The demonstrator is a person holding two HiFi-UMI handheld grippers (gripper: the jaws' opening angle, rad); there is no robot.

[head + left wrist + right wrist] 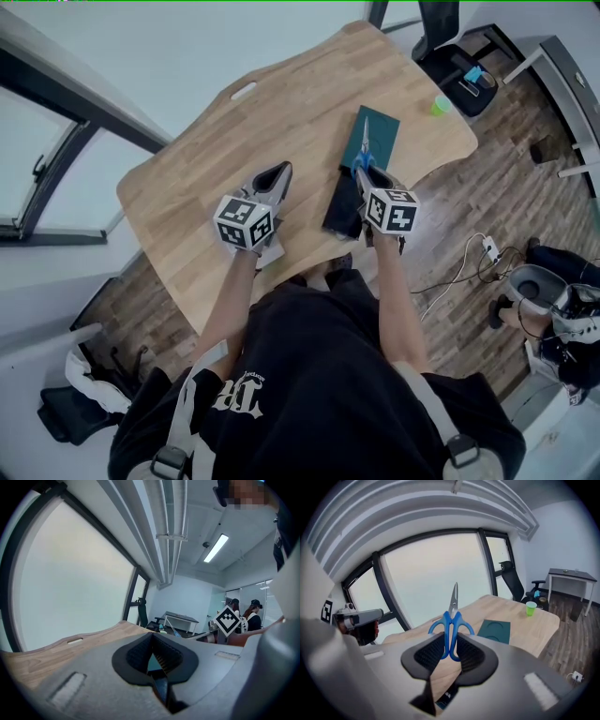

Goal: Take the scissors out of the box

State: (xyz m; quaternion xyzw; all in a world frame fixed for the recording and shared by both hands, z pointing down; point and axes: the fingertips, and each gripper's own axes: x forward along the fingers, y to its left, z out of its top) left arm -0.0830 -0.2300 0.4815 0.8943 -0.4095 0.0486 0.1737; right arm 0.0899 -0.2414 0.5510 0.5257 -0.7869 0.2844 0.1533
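Note:
My right gripper (367,174) is shut on the blue handles of the scissors (364,148), lifted clear above the table. In the right gripper view the scissors (452,620) stand upright between the pads, blades pointing away and up. Below them lies the dark green box part (384,141), flat on the wooden table (281,112), with the black box (342,208) at the near edge beside my right hand. My left gripper (273,178) hovers to the left of the box, jaws together and empty; its fingers (140,653) meet at the tips.
A green cup (441,105) stands near the table's far right edge, also visible as the cup (530,608) in the right gripper view. An office chair (459,66) is beyond it. Cables and a power strip (488,248) lie on the floor at right. People stand in the background.

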